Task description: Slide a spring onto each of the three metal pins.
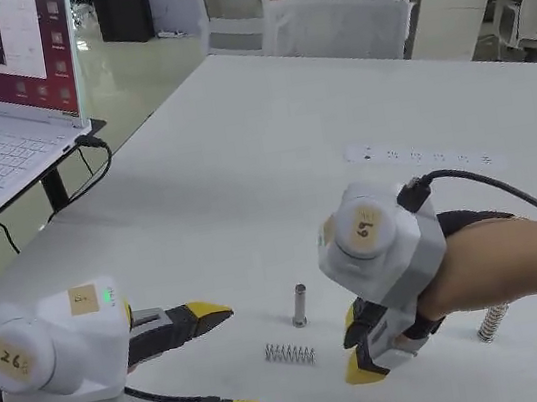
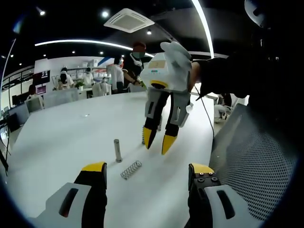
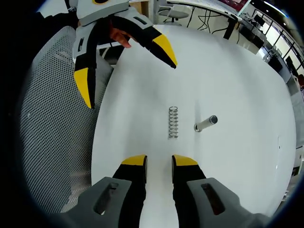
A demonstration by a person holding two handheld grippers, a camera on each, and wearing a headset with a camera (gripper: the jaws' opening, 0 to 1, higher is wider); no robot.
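One spring (image 1: 289,354) lies flat on the table (image 1: 243,164) in the head view, just beside my right gripper (image 1: 359,344) and the upright pin (image 1: 299,305), with my left gripper (image 1: 231,366) near on the other side and a second spring (image 1: 492,322) past my right wrist. Left gripper view: left jaws gape wide and empty, the spring slantwise ahead by the pin. Right gripper view: the spring's long axis runs straight away from my right jaws, which are narrowly parted and hold nothing, so right looks nearer for the pick.
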